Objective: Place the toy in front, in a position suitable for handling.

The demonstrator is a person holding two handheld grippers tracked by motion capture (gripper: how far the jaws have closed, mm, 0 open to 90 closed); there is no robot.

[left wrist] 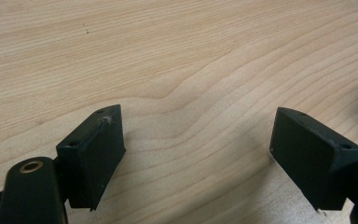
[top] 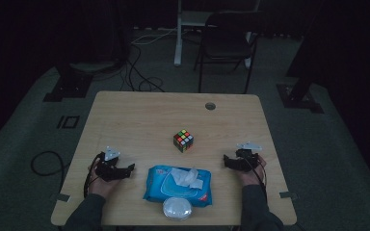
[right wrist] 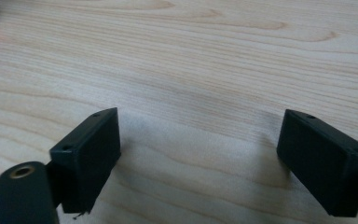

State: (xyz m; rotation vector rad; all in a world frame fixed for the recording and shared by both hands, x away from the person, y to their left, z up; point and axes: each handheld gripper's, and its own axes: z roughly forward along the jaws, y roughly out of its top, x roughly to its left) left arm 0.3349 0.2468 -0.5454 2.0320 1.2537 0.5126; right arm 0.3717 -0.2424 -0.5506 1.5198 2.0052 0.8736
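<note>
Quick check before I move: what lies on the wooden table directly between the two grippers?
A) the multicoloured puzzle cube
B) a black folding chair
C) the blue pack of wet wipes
C: in the high view the blue pack of wet wipes lies between the left gripper and the right gripper; the multicoloured puzzle cube sits farther back.

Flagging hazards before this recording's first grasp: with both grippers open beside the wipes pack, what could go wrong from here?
1. The wipe sticking out of the blue wipes pack is loose; pulling it with one gripper might lift the whole pack.
2. The round white lid lies near the table's front edge; a nudge could knock it off.
3. The left gripper and right gripper are near the table, so the jaws might scrape it.
</note>
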